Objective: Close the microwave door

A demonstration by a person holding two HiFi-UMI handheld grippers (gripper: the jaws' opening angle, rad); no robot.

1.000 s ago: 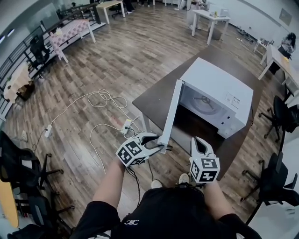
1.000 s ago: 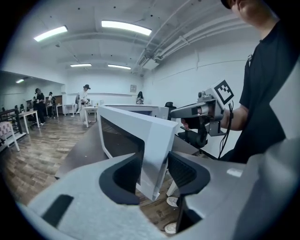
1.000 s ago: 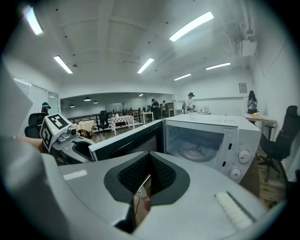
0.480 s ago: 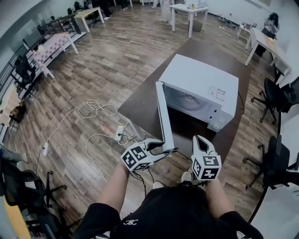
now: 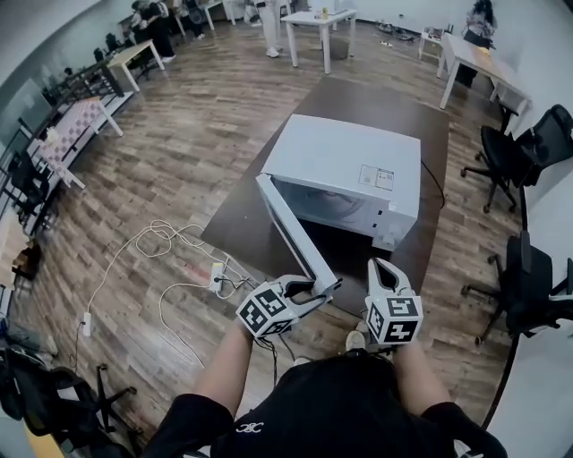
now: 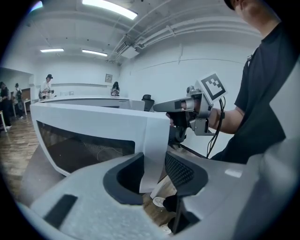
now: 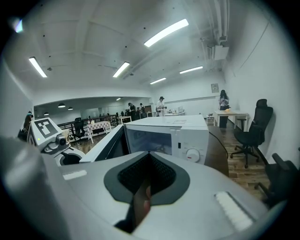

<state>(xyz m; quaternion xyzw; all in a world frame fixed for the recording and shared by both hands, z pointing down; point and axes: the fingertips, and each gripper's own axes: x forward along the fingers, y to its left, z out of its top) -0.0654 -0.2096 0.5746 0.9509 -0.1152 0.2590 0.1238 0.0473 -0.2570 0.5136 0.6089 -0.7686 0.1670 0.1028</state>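
Note:
A white microwave [image 5: 345,165] stands on a dark brown table [image 5: 385,107]; the right gripper view shows it too [image 7: 187,136]. Its door [image 5: 291,233] hangs partly open, hinged at the left, and it fills the left gripper view [image 6: 98,136]. My left gripper [image 5: 315,288] straddles the door's free edge. Its jaws are closing, and its pads [image 6: 180,169] lie against both faces of that edge. To the right, in front of the oven's opening, my right gripper [image 5: 380,266] is shut and holds nothing. It also shows in its own view [image 7: 149,173].
White cables and a power strip [image 5: 215,279] lie on the wood floor at the left. Black office chairs [image 5: 524,291] stand at the right. White tables [image 5: 313,22] and people are at the far end of the room.
The door has swung closer to the microwave's front, with my left gripper still around its free edge. Both grippers have moved along with it. The microwave now sits more to the left in view.

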